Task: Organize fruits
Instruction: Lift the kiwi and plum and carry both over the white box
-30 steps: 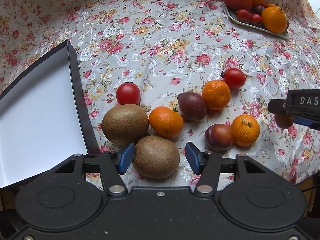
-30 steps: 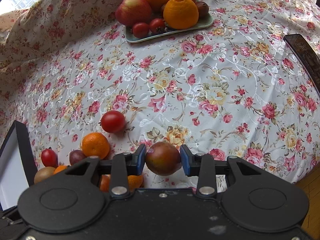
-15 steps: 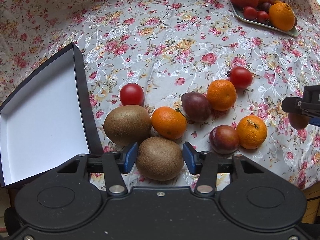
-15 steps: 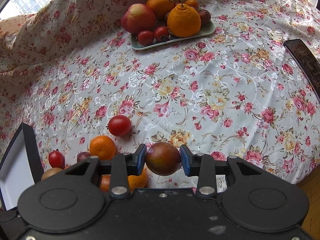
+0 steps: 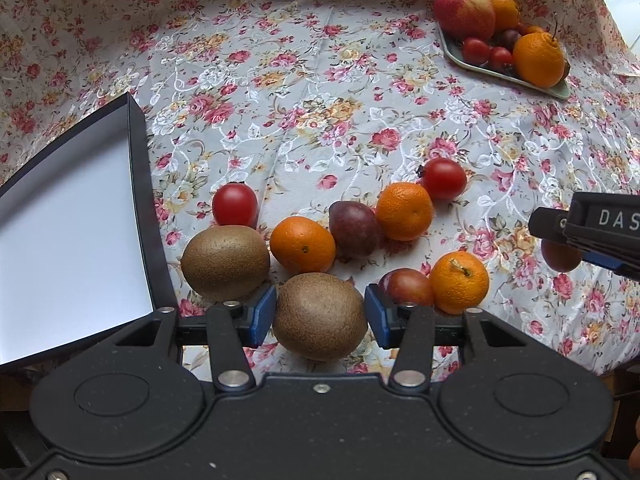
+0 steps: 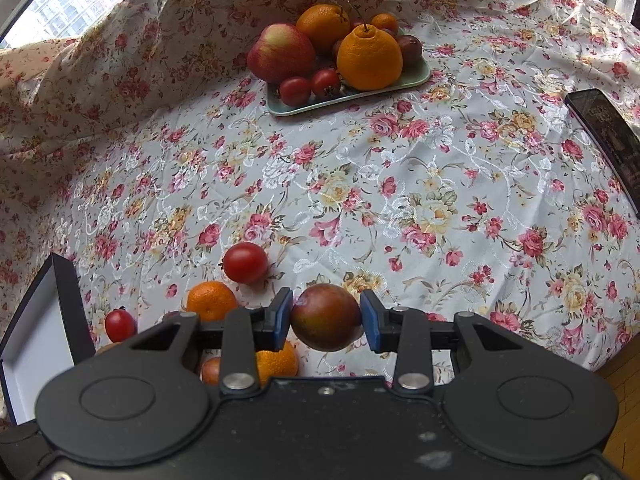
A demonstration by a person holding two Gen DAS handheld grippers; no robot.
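Fruits are lying in a loose group on the bench, on a flowered cloth (image 5: pixel 320 128), and I am working over them with both hands. My left gripper (image 5: pixel 320 316) is pointing steeply down over the nearest kiwi (image 5: pixel 320 316); its jaws are closing, with this kiwi between them, and both blue pads (image 5: pixel 262 316) are sitting right at its sides. A second kiwi (image 5: pixel 225 262) is lying just beside it, close to the dark wall of the open box (image 5: pixel 140 200), whose white inside is showing nothing. Behind the kiwis, a mandarin (image 5: pixel 303 244), a dark passion fruit (image 5: pixel 354 228) and another mandarin (image 5: pixel 405 211) are touching one another in a row, with one cherry tomato (image 5: pixel 235 204) at the left end and another tomato (image 5: pixel 443 178) at the right end. A reddish plum (image 5: pixel 406 286) and a mandarin with a stem (image 5: pixel 459 282) are lying side by side near my right pad. My right gripper (image 6: pixel 326 317) is pinching a dark red-brown round fruit (image 6: pixel 326 317) firmly and is holding it above the cloth. Far away, a pale green tray (image 6: pixel 280 109) is carrying an apple (image 6: pixel 281 53), large oranges, two small tomatoes and some dark fruits. A black phone (image 6: pixel 608 132) is lying near the right edge of the bench.
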